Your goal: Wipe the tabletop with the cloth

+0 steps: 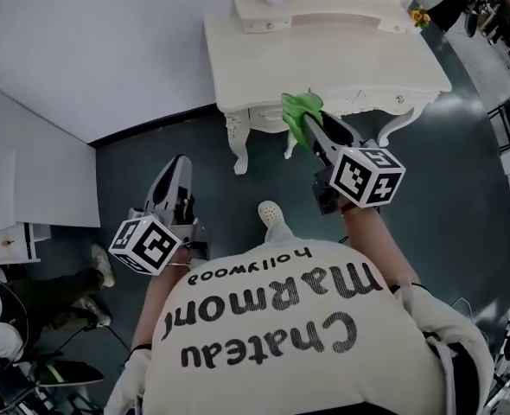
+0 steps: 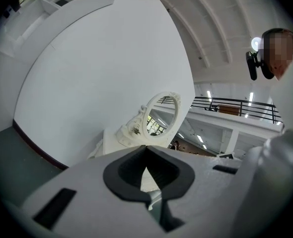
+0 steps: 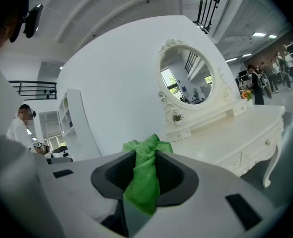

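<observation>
wall point(image 1: 91, 41): white | floor point(image 1: 462, 188): dark | dressing table point(image 1: 324, 50): white | mirror point(image 3: 186, 78): oval

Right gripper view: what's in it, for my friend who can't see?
The right gripper pinches a bunched green cloth in its jaws. Behind it stands a white dressing table with an oval mirror, against a white wall.

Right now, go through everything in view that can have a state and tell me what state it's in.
green cloth: bunched, clamped between jaws, top end poking out.
right gripper: jaws shut on the green cloth.
left gripper: jaws together, nothing between them.
dressing table: standing on its legs by the wall.
drawers: closed.
mirror: upright at the table's back.
</observation>
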Available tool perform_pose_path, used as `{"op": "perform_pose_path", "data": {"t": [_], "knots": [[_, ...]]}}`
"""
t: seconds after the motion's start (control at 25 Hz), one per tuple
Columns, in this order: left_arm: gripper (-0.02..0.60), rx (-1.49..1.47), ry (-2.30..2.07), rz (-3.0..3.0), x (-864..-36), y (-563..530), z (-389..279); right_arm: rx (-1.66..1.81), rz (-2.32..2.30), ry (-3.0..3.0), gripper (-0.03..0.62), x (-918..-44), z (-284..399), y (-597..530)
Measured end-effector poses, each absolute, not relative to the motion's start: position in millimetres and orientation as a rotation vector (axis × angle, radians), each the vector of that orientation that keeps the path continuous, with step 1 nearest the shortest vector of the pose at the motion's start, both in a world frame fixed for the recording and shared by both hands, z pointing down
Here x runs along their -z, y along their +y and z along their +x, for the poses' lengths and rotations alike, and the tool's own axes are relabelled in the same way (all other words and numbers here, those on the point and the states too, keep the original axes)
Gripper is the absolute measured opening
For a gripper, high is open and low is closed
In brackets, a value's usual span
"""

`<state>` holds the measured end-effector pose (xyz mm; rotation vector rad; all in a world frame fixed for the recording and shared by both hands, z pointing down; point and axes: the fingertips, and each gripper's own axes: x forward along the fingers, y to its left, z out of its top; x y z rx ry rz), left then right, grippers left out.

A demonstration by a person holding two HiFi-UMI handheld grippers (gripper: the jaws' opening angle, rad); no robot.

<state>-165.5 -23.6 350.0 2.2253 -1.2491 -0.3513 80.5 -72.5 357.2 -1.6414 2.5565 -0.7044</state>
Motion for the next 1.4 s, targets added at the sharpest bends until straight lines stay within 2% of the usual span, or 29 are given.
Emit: {"op": "perform_pose_path", "data": {"t": [0.4, 0.68, 1.4], "knots": [[0.008, 0.443, -1.404, 2.168, -334.3, -117.3, -162.4, 0.657, -1.495, 2.674, 0.13, -336.7, 82.2, -191.4], [0.008, 0.452, -1.478, 2.137, -343.5, -154.0, -152.9, 0.727, -1.35, 2.776, 0.13, -363.0, 70.7, -253.0], [0.008, 0.465, -1.732, 1.836, -375.5, -157.6, -218.1, 0.877, -1.117, 3.204, 0.13, -478.1, -40.5, -374.3]]}}
